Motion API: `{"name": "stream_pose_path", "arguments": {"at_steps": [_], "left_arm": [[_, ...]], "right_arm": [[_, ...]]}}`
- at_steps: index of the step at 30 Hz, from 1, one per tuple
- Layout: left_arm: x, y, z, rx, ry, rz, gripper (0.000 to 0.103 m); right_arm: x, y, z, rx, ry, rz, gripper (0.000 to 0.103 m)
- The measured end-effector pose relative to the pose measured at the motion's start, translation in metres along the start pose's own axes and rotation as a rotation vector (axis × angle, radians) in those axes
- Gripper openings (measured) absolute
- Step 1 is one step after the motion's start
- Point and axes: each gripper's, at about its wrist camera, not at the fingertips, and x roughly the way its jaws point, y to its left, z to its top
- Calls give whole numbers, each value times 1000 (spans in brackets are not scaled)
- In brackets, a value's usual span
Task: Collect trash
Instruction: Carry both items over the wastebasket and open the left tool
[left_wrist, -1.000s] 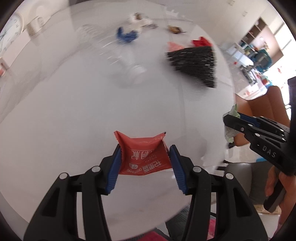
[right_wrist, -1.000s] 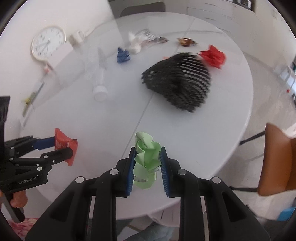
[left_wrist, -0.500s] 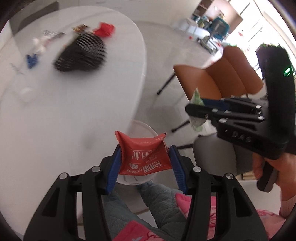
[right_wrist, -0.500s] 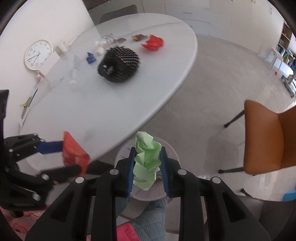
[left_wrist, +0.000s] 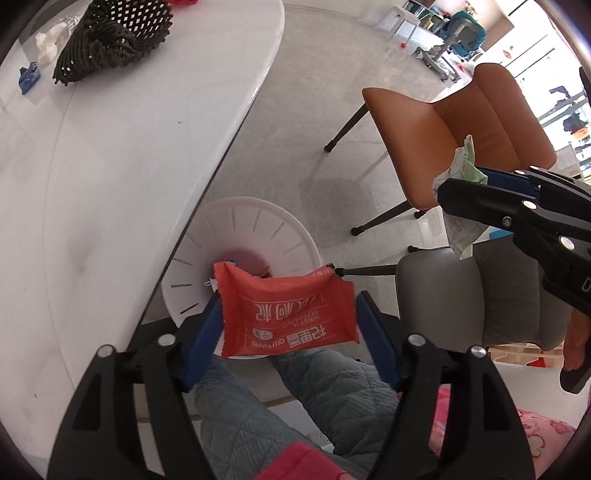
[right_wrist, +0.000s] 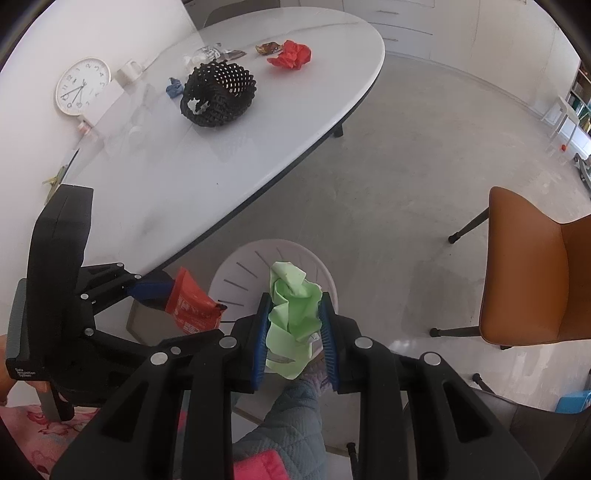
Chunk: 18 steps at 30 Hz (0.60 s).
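My left gripper (left_wrist: 288, 314) is shut on a red snack wrapper (left_wrist: 288, 317) and holds it over the white trash bin (left_wrist: 243, 229) on the floor beside the table. My right gripper (right_wrist: 293, 325) is shut on a crumpled green paper (right_wrist: 293, 314), also above the bin (right_wrist: 258, 258). The left gripper with the red wrapper (right_wrist: 188, 306) shows in the right wrist view, and the right gripper with the green paper (left_wrist: 461, 162) shows in the left wrist view. More trash lies on the white table (right_wrist: 221, 147): red crumpled paper (right_wrist: 291, 55), a blue scrap (right_wrist: 174, 88) and wrappers (right_wrist: 267, 47).
A black mesh basket (right_wrist: 218, 94) lies tipped on the table. An orange chair (right_wrist: 535, 277) and a grey chair (left_wrist: 472, 295) stand on the floor to the right. A wall clock (right_wrist: 83, 86) leans behind the table. My legs (left_wrist: 295, 398) are below the grippers.
Both grippers have swung from over the table top to above the white bin on the floor, still holding the red wrapper and the green paper.
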Motion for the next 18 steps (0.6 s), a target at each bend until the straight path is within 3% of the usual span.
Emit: {"name": "stream_pose_path", "arguments": {"at_steps": [18], "left_arm": [[1, 5, 2, -17, 5, 3, 87]], "right_arm": [[8, 1, 1, -7, 19, 14, 27]]}}
